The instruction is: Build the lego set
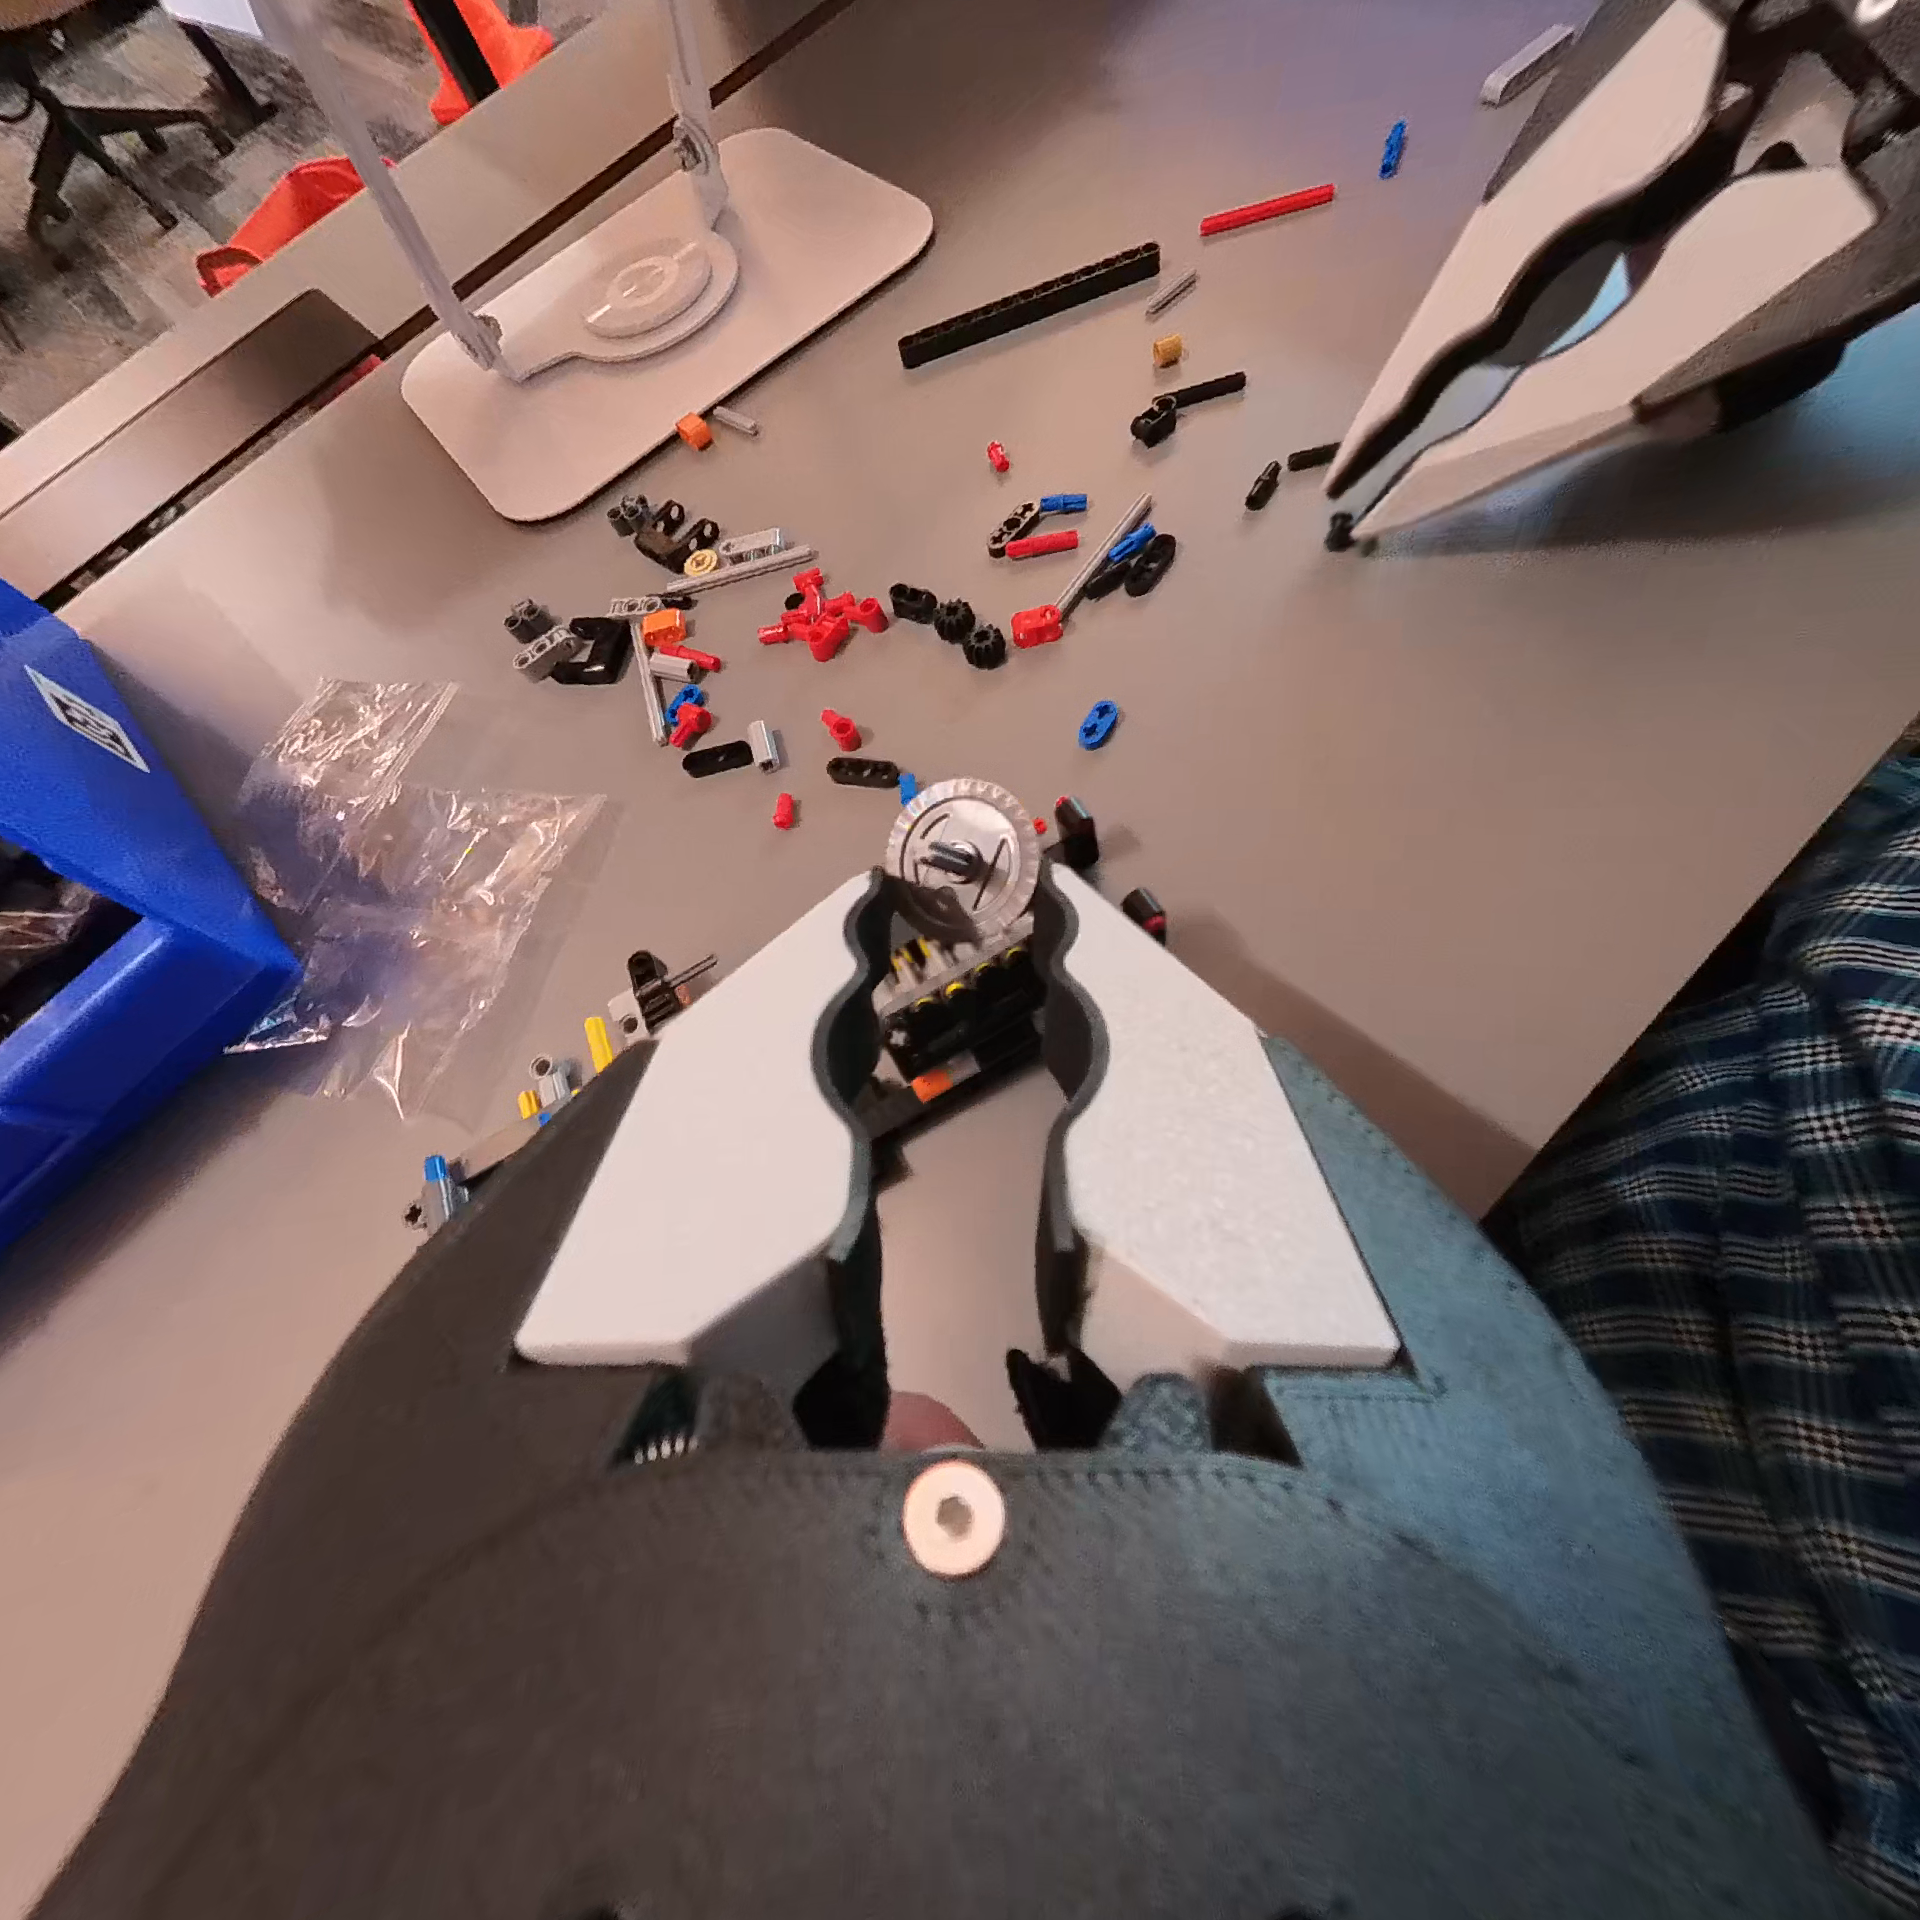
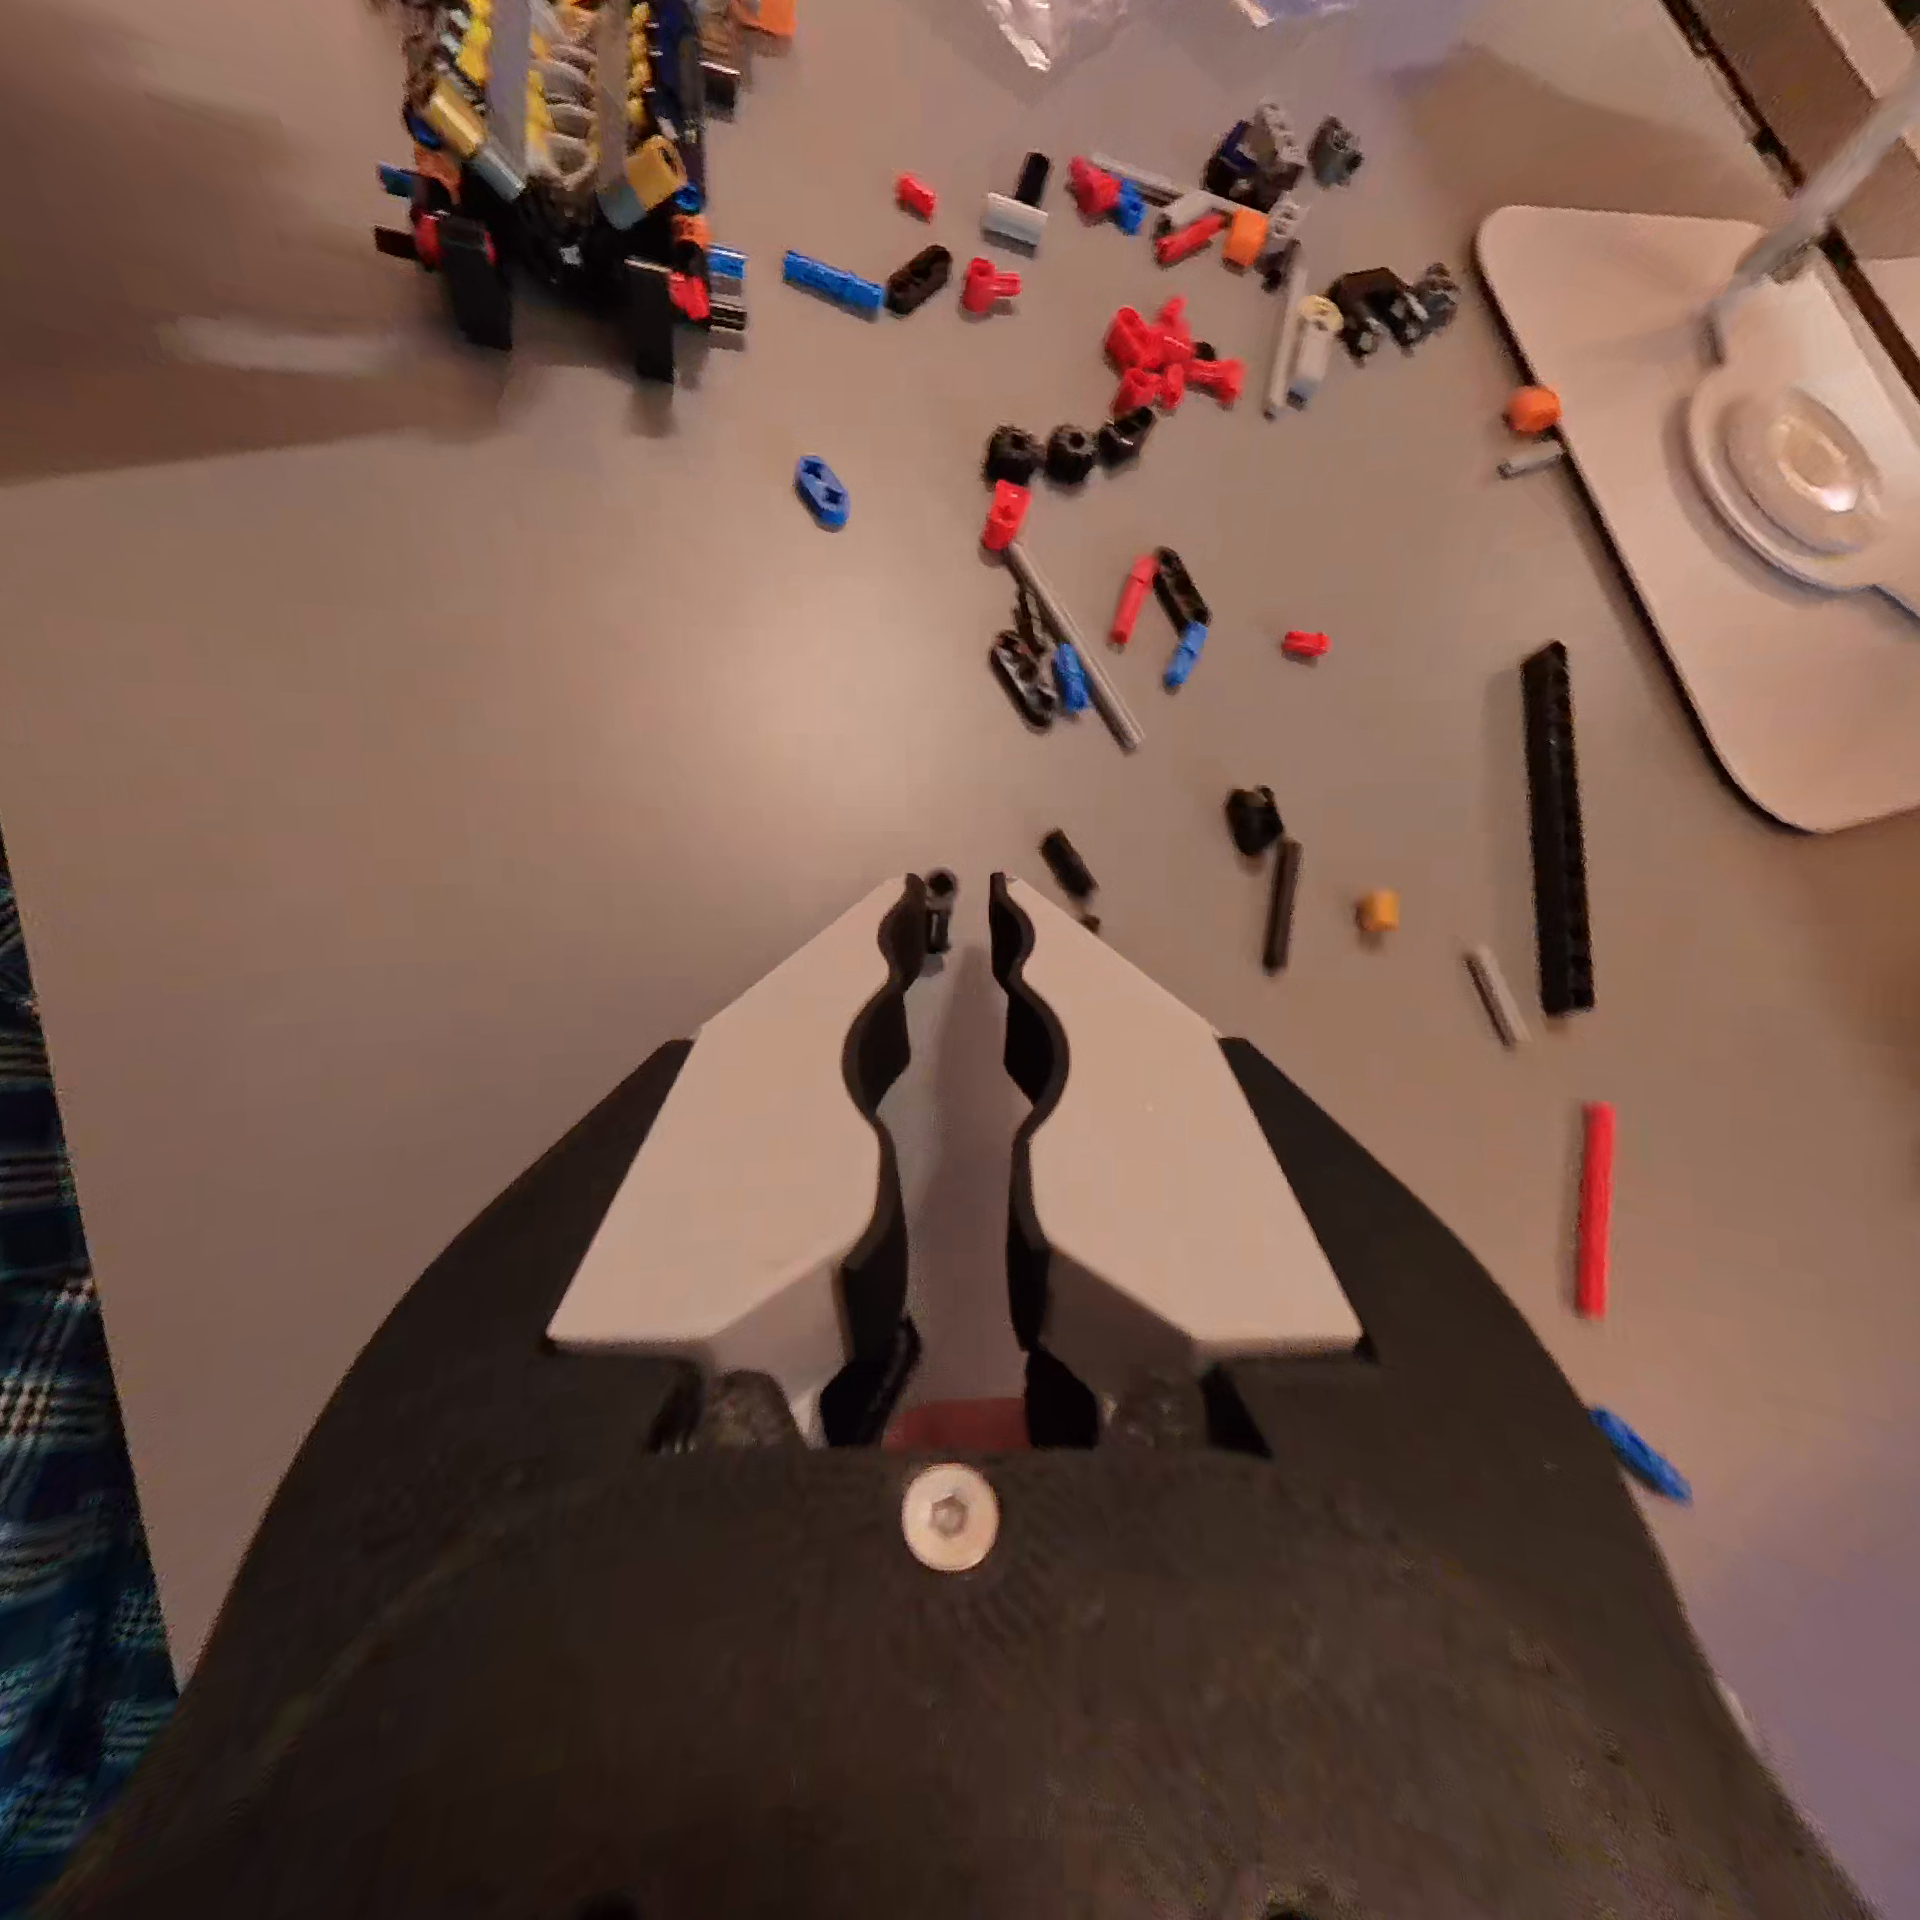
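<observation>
My left gripper (image 1: 961, 899) is shut on a part-built lego model (image 1: 961, 1023), black with yellow parts and a grey toothed wheel (image 1: 964, 860) on top, held low over the grey table (image 1: 1403, 831). The model also shows at the top left of the right wrist view (image 2: 561, 197), blurred. My right gripper (image 2: 958, 904) is narrowly open at the table surface. A small black pin (image 2: 940, 906) stands between its tips, against the left finger, with a gap to the right finger. In the left wrist view the right gripper (image 1: 1349, 525) is at the far right with that pin (image 1: 1338, 535) at its tip.
Loose pieces lie scattered mid-table: a red cluster (image 1: 826, 618), a long black beam (image 2: 1555, 831), a red axle (image 2: 1595, 1205). A monitor stand base (image 1: 665, 312) is behind them. A blue bin (image 1: 104, 935) and clear bags (image 1: 416, 883) lie left. A person's plaid clothing (image 1: 1766, 1143) is at the table edge. My hands' fingertips stand some 20 centimetres from each other. It is some 15 centimetres from my right tips to the red axle (image 2: 1595, 1205). My left wrist view (image 1: 1268, 208) looks at it from another angle.
</observation>
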